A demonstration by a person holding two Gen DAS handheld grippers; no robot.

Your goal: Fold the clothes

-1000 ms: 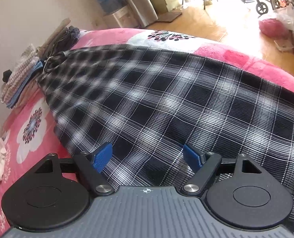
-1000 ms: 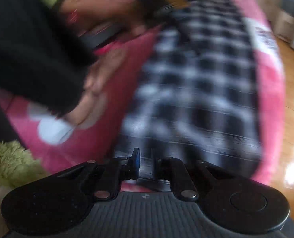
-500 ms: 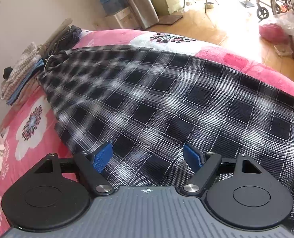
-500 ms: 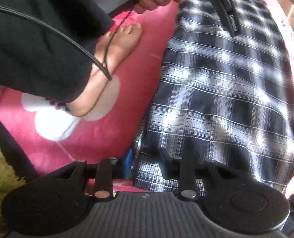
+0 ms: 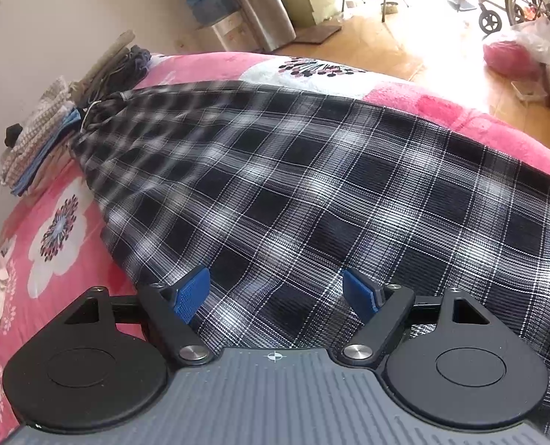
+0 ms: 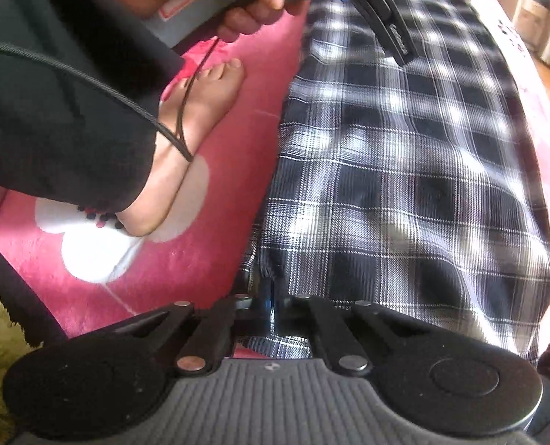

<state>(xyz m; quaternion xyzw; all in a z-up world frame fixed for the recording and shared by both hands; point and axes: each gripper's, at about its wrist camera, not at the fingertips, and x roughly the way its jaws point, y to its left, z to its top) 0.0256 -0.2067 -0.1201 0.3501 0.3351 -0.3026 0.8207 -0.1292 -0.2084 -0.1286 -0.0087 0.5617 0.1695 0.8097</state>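
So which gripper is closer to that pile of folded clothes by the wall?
Left. The left gripper faces the folded pile across the plaid garment; the right gripper grips its opposite end.

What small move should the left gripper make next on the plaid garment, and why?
Probably lower the left gripper and close it on the plaid garment. Its jaws stand open above the cloth, holding nothing, while the right gripper looks already shut on the garment's edge. A fold likely needs both held.
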